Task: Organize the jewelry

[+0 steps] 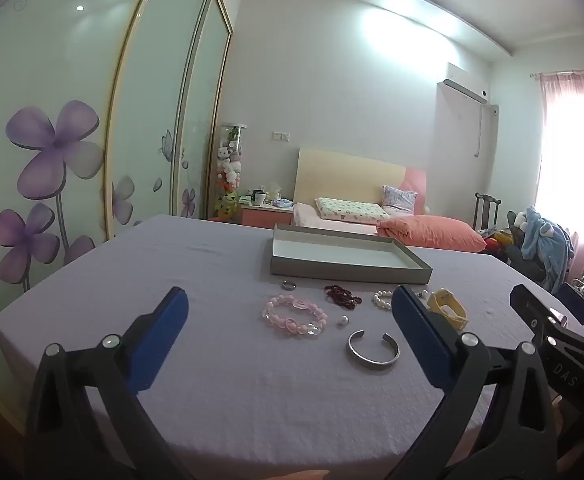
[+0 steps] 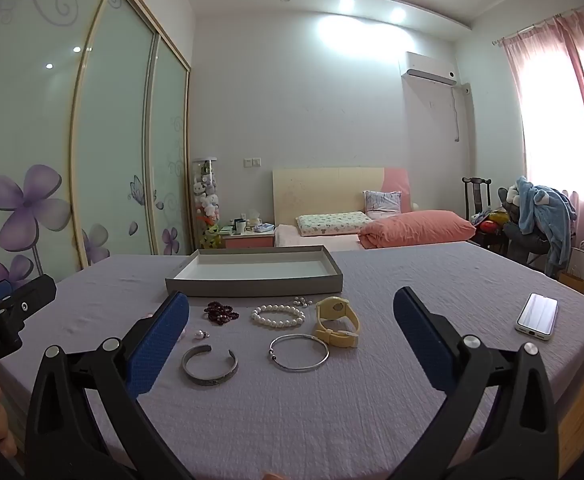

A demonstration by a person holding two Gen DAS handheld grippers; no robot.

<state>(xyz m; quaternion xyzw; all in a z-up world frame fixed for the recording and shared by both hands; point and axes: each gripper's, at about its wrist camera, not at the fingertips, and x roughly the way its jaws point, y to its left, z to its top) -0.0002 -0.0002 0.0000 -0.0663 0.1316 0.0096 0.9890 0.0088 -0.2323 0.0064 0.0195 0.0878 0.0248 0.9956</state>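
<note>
Jewelry lies on a lilac-covered table in front of a shallow grey tray with a white, bare inside. In the left wrist view I see a pink bead bracelet, a small ring, dark red beads, a loose pearl and an open silver cuff. The right wrist view adds a pearl bracelet, a thin silver bangle and a yellow watch. My left gripper and right gripper both hover open over the near table, holding nothing.
A white phone lies screen-up at the table's right side. Behind the table stands a bed with a pink pillow, a chair with clothes at the right, and sliding wardrobe doors along the left.
</note>
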